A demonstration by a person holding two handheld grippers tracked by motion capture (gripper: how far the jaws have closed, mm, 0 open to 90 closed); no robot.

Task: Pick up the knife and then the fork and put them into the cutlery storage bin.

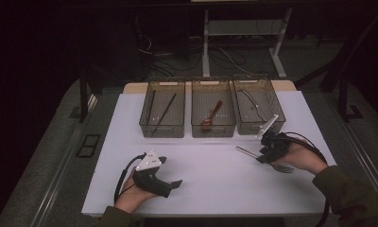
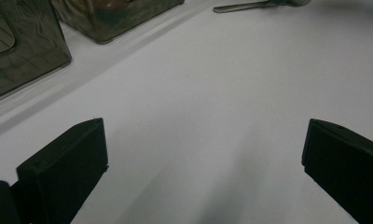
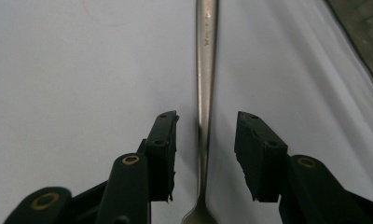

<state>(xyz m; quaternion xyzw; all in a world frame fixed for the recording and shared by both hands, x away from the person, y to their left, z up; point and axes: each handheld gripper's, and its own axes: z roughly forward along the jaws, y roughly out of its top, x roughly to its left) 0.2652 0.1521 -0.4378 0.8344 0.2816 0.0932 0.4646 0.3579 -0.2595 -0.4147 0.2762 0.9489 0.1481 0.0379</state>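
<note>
- Fork (image 3: pixel 206 70) lies flat on the white tabletop (image 1: pixel 215 179) near its right edge, handle pointing toward the bins, prongs toward the person under the right hand.
- Step in hand, as I read it: pick up the fork. Right tongs (image 3: pixel 205 158) straddle the handle, one jaw each side, partly spread, gap clear on both sides, nothing pinched yet.
- Can't tell whether the jaw tips touch the tabletop.
- Next move probably: drop the last bit, squeeze on the thin handle squarely so it doesn't slip or pivot, then lift.
- Likely destination is one of three clear bins along the far edge. Right bin (image 1: pixel 259 106) holds something thin and metallic, can't say what; middle bin (image 1: pixel 213 108) holds a red spoon (image 1: pixel 210 117); left bin (image 1: pixel 163 108) holds dark sticks, maybe chopsticks (image 1: pixel 166 111).
- Left tongs (image 2: pixel 203 168) spread wide, empty, over bare tabletop near the front-left, well apart from the fork. Left hand (image 1: pixel 130 194) idle.
</note>
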